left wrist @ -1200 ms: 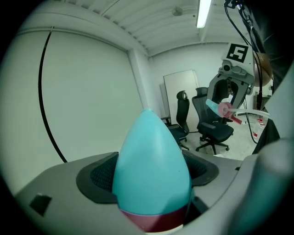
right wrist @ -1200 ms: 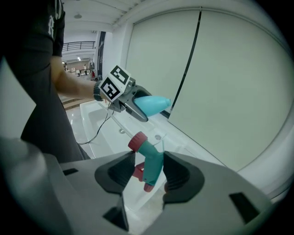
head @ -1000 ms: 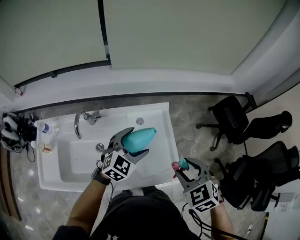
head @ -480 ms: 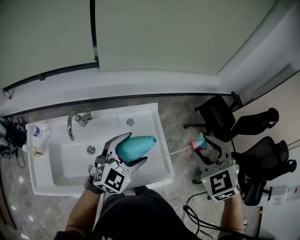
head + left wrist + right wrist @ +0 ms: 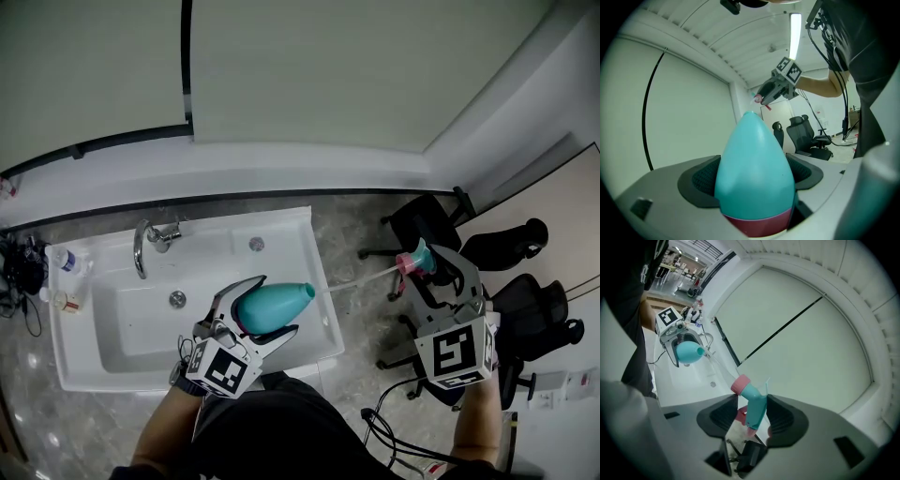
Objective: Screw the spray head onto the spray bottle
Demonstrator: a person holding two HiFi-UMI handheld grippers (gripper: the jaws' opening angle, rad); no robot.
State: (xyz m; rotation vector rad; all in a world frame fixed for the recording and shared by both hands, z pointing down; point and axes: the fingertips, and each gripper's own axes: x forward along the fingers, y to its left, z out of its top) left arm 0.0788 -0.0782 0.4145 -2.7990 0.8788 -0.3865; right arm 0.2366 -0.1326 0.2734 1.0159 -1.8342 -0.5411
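Pink base (image 5: 757,226), left gripper view only; left tool (image 5: 753,177) clamps spray bottle (image 5: 272,305), right tool (image 5: 753,417) spray head (image 5: 753,401).

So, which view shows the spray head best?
The right gripper view: the spray head sits close between the jaws, pink collar clear. The head view shows it small; the left gripper view, tiny and far.
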